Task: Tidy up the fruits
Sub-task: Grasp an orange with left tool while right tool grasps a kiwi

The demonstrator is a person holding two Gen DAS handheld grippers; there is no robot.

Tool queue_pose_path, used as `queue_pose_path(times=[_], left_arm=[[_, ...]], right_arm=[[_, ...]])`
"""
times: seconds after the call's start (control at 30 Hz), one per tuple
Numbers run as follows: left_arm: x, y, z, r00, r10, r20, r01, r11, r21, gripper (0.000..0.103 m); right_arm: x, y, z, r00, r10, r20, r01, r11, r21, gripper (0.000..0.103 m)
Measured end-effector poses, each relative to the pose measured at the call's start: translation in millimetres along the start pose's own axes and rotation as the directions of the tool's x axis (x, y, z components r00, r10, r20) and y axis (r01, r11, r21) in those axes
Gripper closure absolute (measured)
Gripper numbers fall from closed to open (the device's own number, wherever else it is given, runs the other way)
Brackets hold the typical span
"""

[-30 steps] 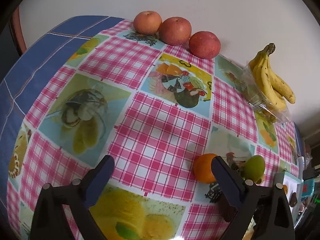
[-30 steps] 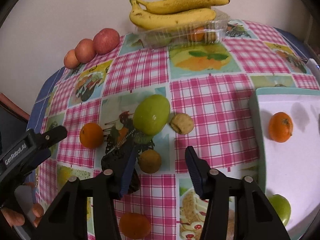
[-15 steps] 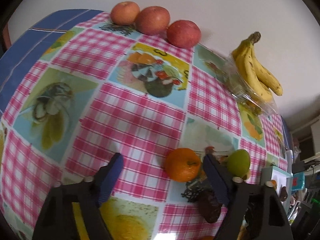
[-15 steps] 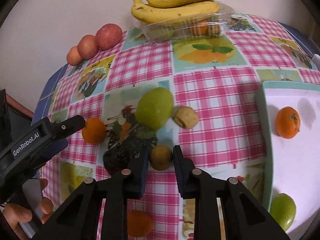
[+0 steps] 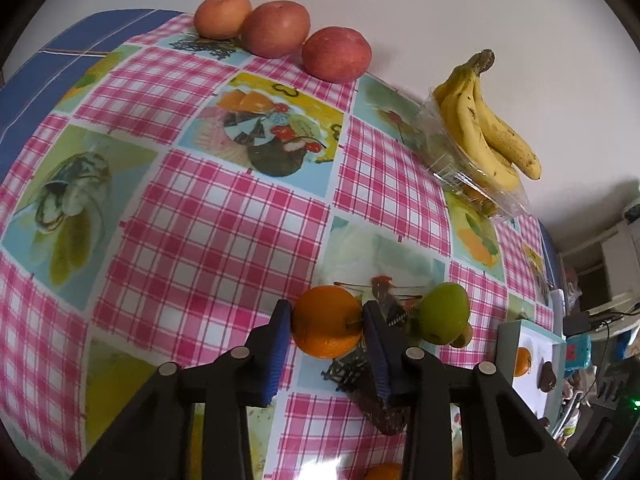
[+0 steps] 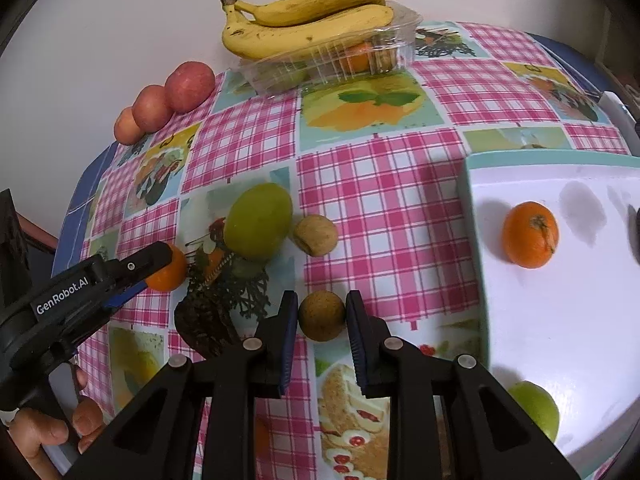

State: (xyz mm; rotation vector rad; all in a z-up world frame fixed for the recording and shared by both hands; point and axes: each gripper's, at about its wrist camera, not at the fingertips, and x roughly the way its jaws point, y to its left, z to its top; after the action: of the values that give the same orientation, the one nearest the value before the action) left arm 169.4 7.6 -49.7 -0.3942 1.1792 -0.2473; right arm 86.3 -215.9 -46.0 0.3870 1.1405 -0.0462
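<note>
With both grabs in hand, the left gripper (image 5: 326, 326) pinches the orange (image 5: 326, 322) and the right gripper (image 6: 322, 316) pinches the brown fruit (image 6: 321, 315) between its fingers, so lifting toward the tray (image 6: 472, 216) at right likely follows.

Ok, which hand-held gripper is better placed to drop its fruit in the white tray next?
Right. The right hand-held gripper brackets the brown fruit just beside the tray. The left hand-held gripper clamps the orange farther off, beyond the green fruit.
</note>
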Motion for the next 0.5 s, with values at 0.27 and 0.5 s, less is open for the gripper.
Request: queue_pose_path(times=[0.27,0.5], left_arm=[[-39,5,-5,0.998,0.021,0.062,-0.021,1.000,-0.004,0.065],[-64,-2,-23,0.995,0.038,0.088,-0.038,0.999,0.005,0.065]], right_arm=[[-29,-13,-7,0.999,0.008,0.035,-0.009,1.000,0.026,0.078],[-62,-27,-14,0.996,-0.005,0.090,0.001,0.999,0.041,0.077]])
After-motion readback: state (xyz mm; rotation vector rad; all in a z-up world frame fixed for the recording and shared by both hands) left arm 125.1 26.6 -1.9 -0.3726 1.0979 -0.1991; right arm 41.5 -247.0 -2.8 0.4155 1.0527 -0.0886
